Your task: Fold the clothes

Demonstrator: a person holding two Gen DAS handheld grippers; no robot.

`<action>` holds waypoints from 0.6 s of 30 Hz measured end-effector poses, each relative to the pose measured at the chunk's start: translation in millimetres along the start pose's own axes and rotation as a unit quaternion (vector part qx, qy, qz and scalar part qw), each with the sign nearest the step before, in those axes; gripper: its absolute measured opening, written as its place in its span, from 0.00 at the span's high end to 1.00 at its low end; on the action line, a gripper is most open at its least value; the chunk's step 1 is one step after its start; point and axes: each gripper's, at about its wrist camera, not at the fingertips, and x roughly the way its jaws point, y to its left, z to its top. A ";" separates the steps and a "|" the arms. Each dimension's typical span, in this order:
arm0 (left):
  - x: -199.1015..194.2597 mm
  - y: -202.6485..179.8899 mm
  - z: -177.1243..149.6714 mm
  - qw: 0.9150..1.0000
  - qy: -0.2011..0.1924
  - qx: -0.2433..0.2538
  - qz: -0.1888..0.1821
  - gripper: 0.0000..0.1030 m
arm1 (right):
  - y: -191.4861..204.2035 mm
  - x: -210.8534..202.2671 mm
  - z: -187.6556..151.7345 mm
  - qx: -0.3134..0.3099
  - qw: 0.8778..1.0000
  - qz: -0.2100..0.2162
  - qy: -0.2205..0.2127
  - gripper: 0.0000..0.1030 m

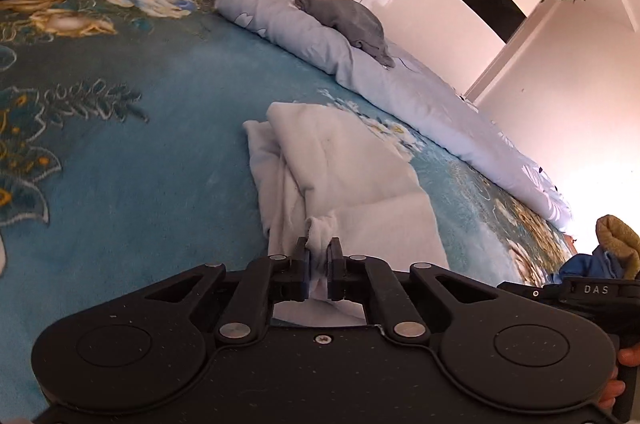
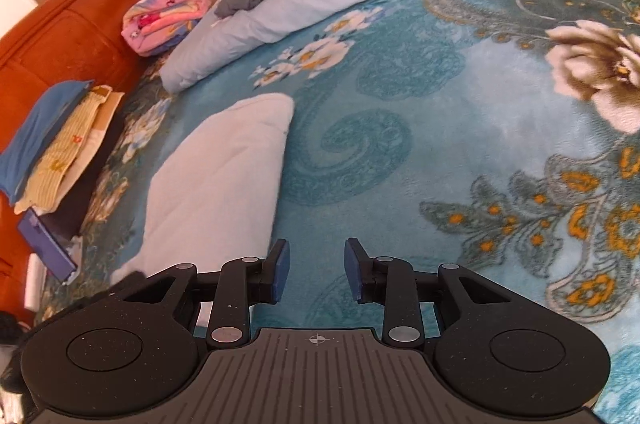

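Observation:
A white garment point(image 1: 344, 176) lies partly folded on the teal floral blanket point(image 1: 140, 164). My left gripper point(image 1: 319, 260) is shut on a bunched edge of the white garment at its near end. In the right wrist view the same white garment point(image 2: 224, 168) lies to the left. My right gripper point(image 2: 317, 272) is open and empty, just above the blanket point(image 2: 400, 164), to the right of the garment's near edge.
A rolled pale blue duvet point(image 1: 400, 80) runs along the far side with a grey garment point(image 1: 348, 20) on it. A pink folded blanket point(image 2: 176, 4) and a stack of folded clothes point(image 2: 52, 144) lie near the orange headboard point(image 2: 60, 36). More clothes point(image 1: 612, 244) lie at the right.

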 end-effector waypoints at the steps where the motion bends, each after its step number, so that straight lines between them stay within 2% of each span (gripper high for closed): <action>1: -0.5 -0.4 1.2 1.000 0.003 0.003 -0.002 0.91 | 4.3 1.2 -1.2 -0.007 1.000 0.005 0.002 0.72; 2: -2.9 0.3 3.1 1.000 0.005 0.002 -0.007 0.85 | 7.7 1.9 -1.5 -0.012 1.000 0.012 0.002 0.70; 3: -7.3 2.2 5.7 1.000 0.001 -0.002 -0.016 0.72 | 11.1 2.5 -1.9 -0.016 1.000 0.019 0.003 0.69; 4: -12.3 4.6 8.5 1.000 -0.004 -0.006 -0.027 0.63 | 14.4 3.2 -2.2 -0.021 0.999 0.027 0.003 0.69; 5: -16.7 7.4 12.0 0.999 -0.013 -0.008 -0.034 0.49 | 17.3 4.2 -2.5 -0.025 0.999 0.035 0.004 0.66; 6: -19.0 10.3 16.8 0.999 -0.021 -0.007 -0.035 0.48 | 20.1 5.4 -2.9 -0.030 0.999 0.044 0.006 0.59; 7: -17.5 12.9 23.6 0.999 -0.027 -0.007 -0.027 0.48 | 22.1 8.0 -4.1 -0.034 0.998 0.049 0.010 0.56; 9: -5.5 18.9 39.7 1.000 -0.018 -0.013 -0.009 0.39 | 26.0 13.4 -6.5 -0.041 0.997 0.060 0.017 0.54; 11: 18.6 26.9 55.6 1.000 0.002 -0.019 -0.010 0.35 | 28.7 22.1 -9.5 -0.036 0.997 0.070 0.027 0.53; 14: 56.6 33.7 74.9 0.999 0.039 -0.026 0.001 0.35 | 28.5 37.2 -13.8 -0.013 0.996 0.083 0.040 0.46; 16: 74.7 33.2 82.5 0.998 0.055 -0.019 0.000 0.35 | 27.2 45.2 -17.5 0.009 0.995 0.093 0.046 0.45; 18: 88.0 33.8 86.2 0.998 0.066 -0.023 -0.008 0.39 | 26.0 50.7 -21.2 0.029 0.992 0.115 0.050 0.50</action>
